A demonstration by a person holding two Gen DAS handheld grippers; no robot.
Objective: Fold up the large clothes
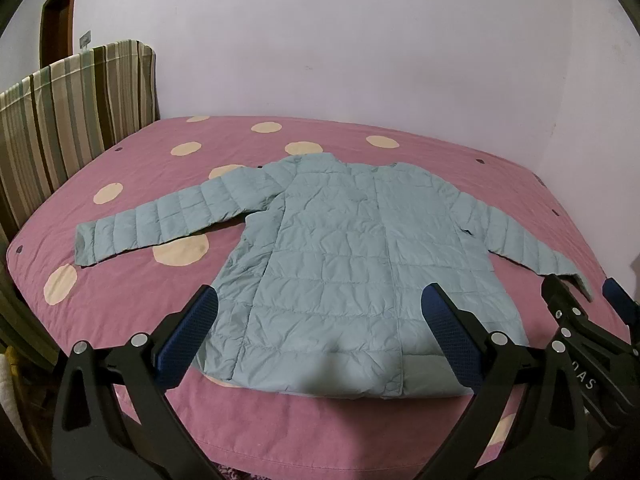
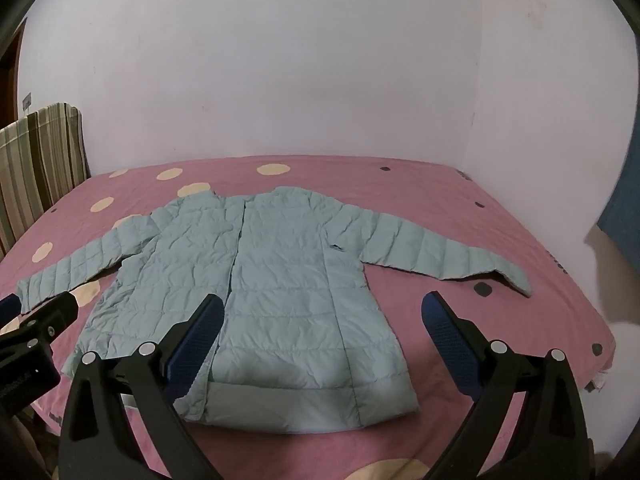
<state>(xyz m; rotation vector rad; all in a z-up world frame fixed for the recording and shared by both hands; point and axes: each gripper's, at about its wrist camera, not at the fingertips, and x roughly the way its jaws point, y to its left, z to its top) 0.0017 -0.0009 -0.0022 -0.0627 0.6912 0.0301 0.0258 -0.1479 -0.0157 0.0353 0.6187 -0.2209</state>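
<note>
Quilted matt nylon-like jacket (image 1: 336, 264), cotton-like bedsheet (image 1: 160, 288), textured pads (image 1: 192, 332).

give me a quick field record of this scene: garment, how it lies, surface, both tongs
garment: pale blue quilted puffer jacket
state: spread flat, unfolded, both sleeves out to the sides, collar toward the wall
surface: pink bedspread with cream dots
left tongs: open, empty, above the jacket's hem
right tongs: open, empty, over the hem's right part
backdrop: plain white wall; striped cushion at the left end of the bed
fold progress: not started

text: "AS" | on: right hand-held gripper (image 1: 592, 292) arm | partly cut off
</note>
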